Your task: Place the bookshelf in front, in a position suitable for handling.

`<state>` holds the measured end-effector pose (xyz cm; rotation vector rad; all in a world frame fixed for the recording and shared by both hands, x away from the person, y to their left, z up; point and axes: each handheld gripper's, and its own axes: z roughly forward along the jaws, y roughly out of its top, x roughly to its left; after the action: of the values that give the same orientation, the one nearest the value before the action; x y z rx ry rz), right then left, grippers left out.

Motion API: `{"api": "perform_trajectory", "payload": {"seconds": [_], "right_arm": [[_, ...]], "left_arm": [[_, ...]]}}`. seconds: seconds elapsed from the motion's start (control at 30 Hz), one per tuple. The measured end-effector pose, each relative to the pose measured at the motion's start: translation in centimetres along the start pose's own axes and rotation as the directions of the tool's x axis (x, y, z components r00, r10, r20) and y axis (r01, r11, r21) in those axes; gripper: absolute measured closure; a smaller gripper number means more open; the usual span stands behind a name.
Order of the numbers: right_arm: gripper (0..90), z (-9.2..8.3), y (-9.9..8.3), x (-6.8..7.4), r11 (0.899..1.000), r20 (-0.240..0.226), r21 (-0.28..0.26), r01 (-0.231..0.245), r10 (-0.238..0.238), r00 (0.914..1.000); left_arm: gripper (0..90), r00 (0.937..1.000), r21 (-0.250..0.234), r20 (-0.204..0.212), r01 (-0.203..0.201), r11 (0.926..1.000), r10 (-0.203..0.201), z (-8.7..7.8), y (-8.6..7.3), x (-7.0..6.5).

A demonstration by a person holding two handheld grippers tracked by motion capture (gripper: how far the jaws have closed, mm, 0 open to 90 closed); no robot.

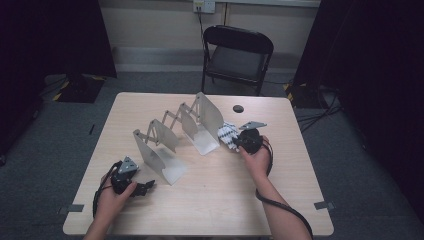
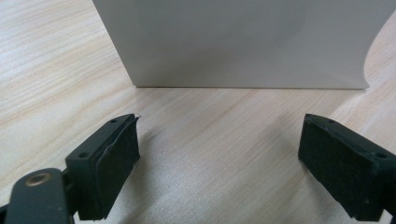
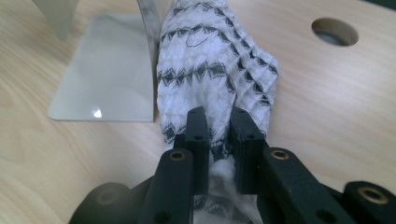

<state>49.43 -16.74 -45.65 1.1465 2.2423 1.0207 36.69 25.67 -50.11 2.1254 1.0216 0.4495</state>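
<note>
item: white cloth with black zigzag bands (image 3: 210, 70), bunched, pinched at its near end between the narrow-set jaws of the right gripper (image 3: 219, 126), apparently to lift it off the table (image 1: 215, 200). it lay just ahead of that gripper, touching the end plate of an expanding metal file rack (image 1: 175, 130) on its left. the rack's slots stood empty. left gripper (image 2: 219, 154) was wide apart, holding nothing, resting before the rack's near plate. cable hole (image 3: 335, 31) lay ahead to the right.
</note>
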Motion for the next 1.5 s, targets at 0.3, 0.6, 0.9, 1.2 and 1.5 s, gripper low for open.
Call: {"api": "perform_trajectory", "payload": {"seconds": [0.3,0.6,0.9,1.2,1.5], "right_arm": [[80.3,-3.1,4.4,0.0,0.996,0.016,-0.082,0.028,-0.027,0.9995],[80.2,-2.0,3.3,0.8,0.995,0.020,-0.039,0.089,-0.089,0.9959],[80.2,0.2,0.6,1.2,0.992,-0.011,0.035,0.118,-0.117,0.9930],[65.3,1.6,-0.9,1.4,0.991,0.009,0.089,0.095,-0.096,0.9953],[51.3,2.7,-0.3,1.2,0.998,0.030,0.058,0.018,-0.020,0.9994]], "left_arm": [[12.1,1.0000,0.000,-0.001,0.000,1.0000,0.000,0.0,0.0,0.0],[12.1,1.0000,-0.001,-0.003,-0.002,1.0000,0.002,0.0,0.0,0.0],[12.1,1.0000,0.001,-0.001,-0.003,1.0000,0.003,0.0,0.0,0.0],[12.1,1.0000,0.001,-0.001,-0.003,1.0000,0.003,0.0,0.0,0.0],[12.1,1.0000,-0.001,-0.002,-0.003,1.0000,0.003,0.0,0.0,0.0]]}}
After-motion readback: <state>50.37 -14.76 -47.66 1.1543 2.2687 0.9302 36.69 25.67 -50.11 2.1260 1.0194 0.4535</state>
